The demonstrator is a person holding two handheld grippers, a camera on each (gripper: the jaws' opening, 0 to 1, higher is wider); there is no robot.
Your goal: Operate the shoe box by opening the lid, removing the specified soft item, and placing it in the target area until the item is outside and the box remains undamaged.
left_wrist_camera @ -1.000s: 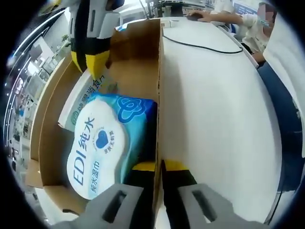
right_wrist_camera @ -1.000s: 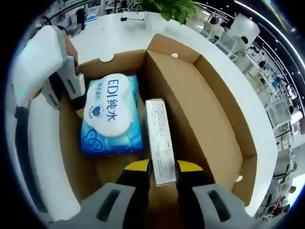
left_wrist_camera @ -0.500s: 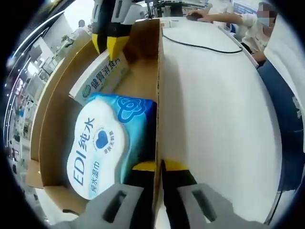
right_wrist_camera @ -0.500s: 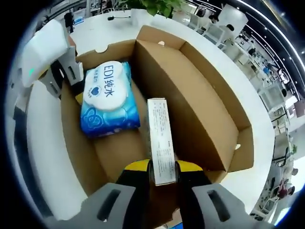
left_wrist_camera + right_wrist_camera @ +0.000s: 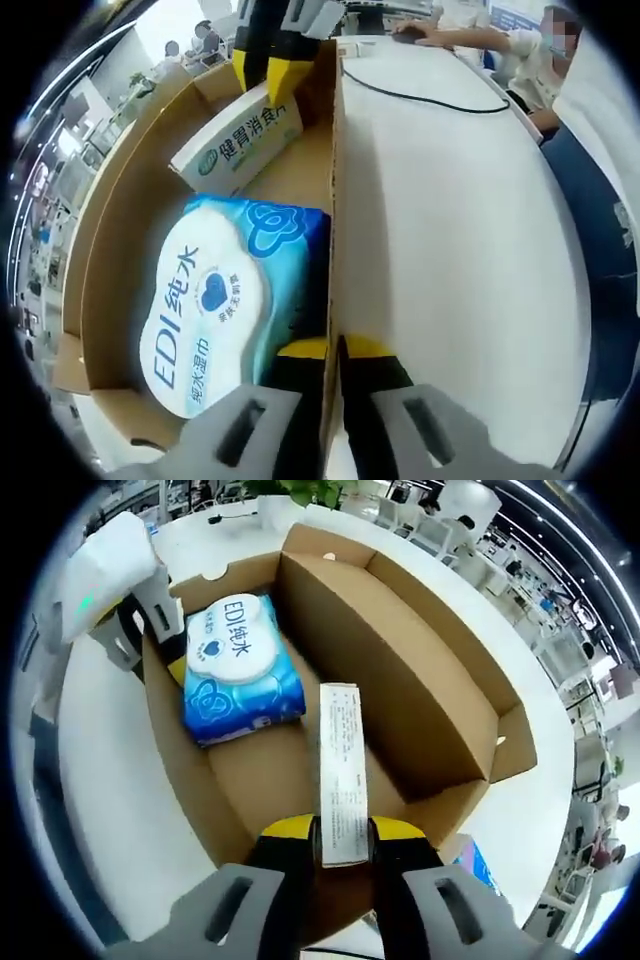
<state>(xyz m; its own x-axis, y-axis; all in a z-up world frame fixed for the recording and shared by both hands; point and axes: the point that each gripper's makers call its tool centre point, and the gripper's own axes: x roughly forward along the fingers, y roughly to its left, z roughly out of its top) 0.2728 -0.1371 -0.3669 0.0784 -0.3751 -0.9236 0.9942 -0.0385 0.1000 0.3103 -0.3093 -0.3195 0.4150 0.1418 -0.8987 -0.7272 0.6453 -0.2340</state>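
The open cardboard shoe box (image 5: 400, 670) lies on a white table (image 5: 450, 250). On its floor rests a blue soft wet-wipes pack (image 5: 215, 300) with a white label; the right gripper view has this wipes pack (image 5: 240, 665) at the box's far end. My right gripper (image 5: 342, 828) is shut on a narrow white carton (image 5: 342, 765), held above the box floor. In the left gripper view that carton (image 5: 240, 140) bears green print, with the right gripper (image 5: 272, 75) over it. My left gripper (image 5: 335, 348) is shut on the box's side wall (image 5: 333, 200).
A black cable (image 5: 430, 95) crosses the table beyond the box. A person (image 5: 500, 40) sits at the table's far end. The box lid (image 5: 440, 630) stands folded back on the far side. A blue object (image 5: 478, 865) lies outside the box's near corner.
The right gripper has lifted the white carton off the box floor and drawn it towards the box's end. The wipes pack and the left gripper have stayed put.
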